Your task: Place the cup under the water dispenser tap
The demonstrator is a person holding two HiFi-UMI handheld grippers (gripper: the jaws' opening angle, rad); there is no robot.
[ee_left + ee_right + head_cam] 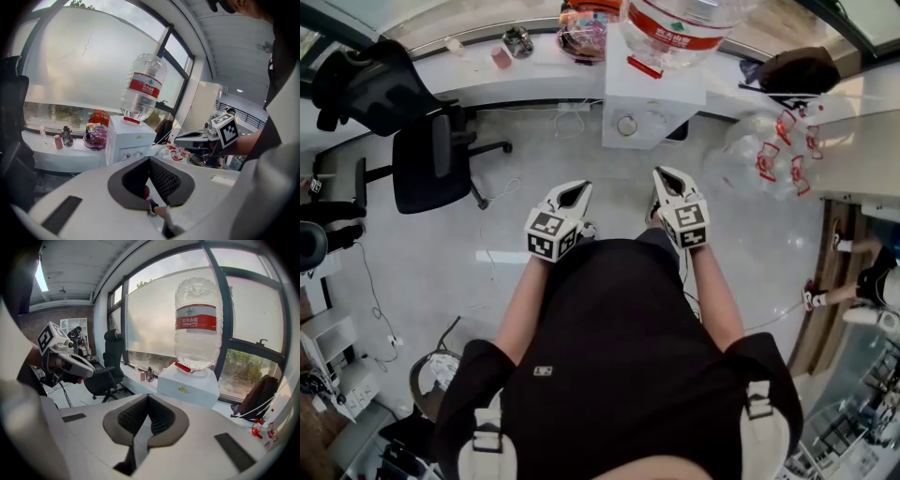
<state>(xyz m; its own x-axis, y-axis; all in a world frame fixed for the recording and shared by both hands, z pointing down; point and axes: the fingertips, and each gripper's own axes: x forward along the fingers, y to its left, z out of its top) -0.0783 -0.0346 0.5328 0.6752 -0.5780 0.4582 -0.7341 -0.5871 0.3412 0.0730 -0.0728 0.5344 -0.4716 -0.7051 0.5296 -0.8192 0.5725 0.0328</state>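
The white water dispenser (652,94) stands ahead against the window ledge, with a large clear bottle (680,28) upside down on top. A small round pale rim (626,125) shows at its front; I cannot tell whether it is a cup. The dispenser (129,140) shows small taps (126,156) in the left gripper view, and it (187,385) also fills the middle of the right gripper view. My left gripper (579,185) and right gripper (661,172) are held side by side over the floor, short of the dispenser. Both are shut with nothing between the jaws.
A black office chair (431,159) stands to the left. The ledge holds a pink bottle (502,56) and a colourful bag (584,33). Several empty clear bottles with red labels (778,150) lie at the right, beside a black bag (797,70). Cables trail over the floor.
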